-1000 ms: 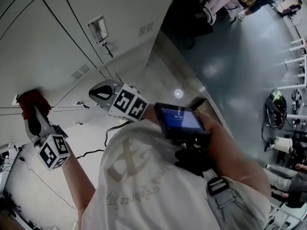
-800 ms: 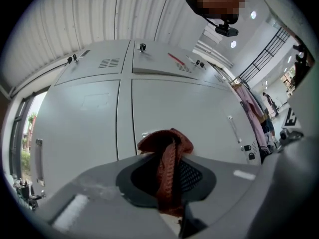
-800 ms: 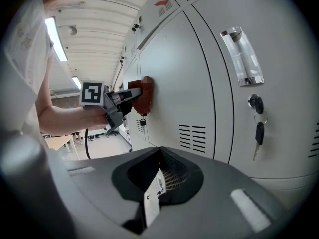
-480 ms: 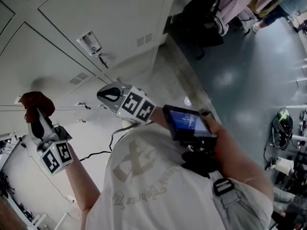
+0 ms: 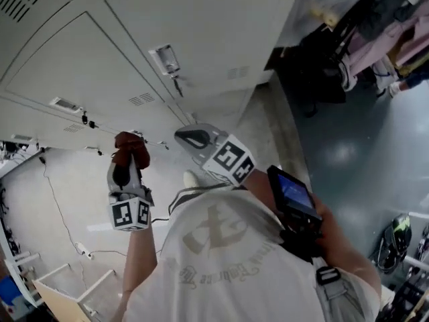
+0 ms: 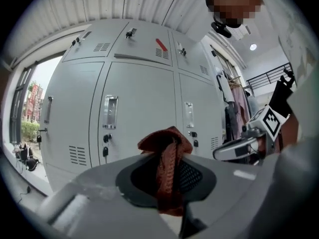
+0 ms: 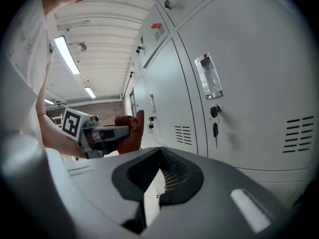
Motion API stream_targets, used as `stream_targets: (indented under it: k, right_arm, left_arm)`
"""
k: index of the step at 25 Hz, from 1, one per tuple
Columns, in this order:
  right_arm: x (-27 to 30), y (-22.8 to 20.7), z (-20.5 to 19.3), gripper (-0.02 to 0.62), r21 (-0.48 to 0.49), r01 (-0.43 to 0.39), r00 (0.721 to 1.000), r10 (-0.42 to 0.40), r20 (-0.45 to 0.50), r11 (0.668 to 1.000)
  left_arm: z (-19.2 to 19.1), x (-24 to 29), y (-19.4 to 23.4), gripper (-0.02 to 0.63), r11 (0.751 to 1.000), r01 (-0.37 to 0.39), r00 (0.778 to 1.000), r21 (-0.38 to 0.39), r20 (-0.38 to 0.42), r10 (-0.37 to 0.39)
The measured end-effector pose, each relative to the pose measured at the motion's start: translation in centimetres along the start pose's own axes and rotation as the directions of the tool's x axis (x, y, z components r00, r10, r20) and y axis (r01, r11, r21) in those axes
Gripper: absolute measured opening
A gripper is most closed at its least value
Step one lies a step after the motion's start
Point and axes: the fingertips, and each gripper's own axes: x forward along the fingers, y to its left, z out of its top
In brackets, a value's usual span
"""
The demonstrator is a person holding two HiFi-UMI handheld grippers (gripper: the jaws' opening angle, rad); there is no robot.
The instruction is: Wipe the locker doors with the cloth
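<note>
- Pinching the red-brown cloth (image 6: 167, 146) tight between its jaws, the left gripper (image 6: 167, 180) now hangs clear of the locker doors (image 6: 139, 103). A second ago the cloth sat up against a door panel at the left of the head view. Now it shows free in the air, with the whole bank standing well apart in the left gripper view.
- That looks like a break between strokes or a shift to a fresh door. Nothing is being wiped at this moment, and most of the bank probably remains to be covered.
- The right gripper (image 7: 157, 176) has its jaws pressed together on nothing. It floats just right of the cloth in the head view, and seems nearer to the doors than the left one.
- Edges to mind: each door has a recessed handle (image 7: 208, 76), vent slots and a lock with a key (image 7: 215, 129) sticking out. The cloth could well snag on a key during a pass.
- Room for moving looks good. The pale floor (image 5: 80, 200) at the foot of the lockers is open, while hanging clothes (image 5: 392, 45) crowd the far right end of the bank.
</note>
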Motion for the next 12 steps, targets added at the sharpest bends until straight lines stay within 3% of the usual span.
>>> stream_targets:
  k: [5,8,12]
  right_arm:
    - [-1.6,0.1,-1.3,0.008,0.049,-0.007,1.000,0.007,0.005,0.999]
    - [-1.8,0.2,-1.5,0.008,0.064,0.018,1.000,-0.018,0.004,0.998]
    - [-2.3,0.6,-1.6,0.008,0.046,-0.004,1.000,0.003,0.021,0.999]
  left_arm:
    - [-3.2,-0.7,-4.3,0.072,0.995,0.069,0.995,0.075,-0.077,-0.064]
    - [-3.8,-1.1,-5.1,0.072,0.992,0.107,0.991,0.066,-0.086,-0.101]
    - [-4.5,-1.5,-5.7,0.072,0.993,0.100,0.991,0.055,-0.095,-0.095]
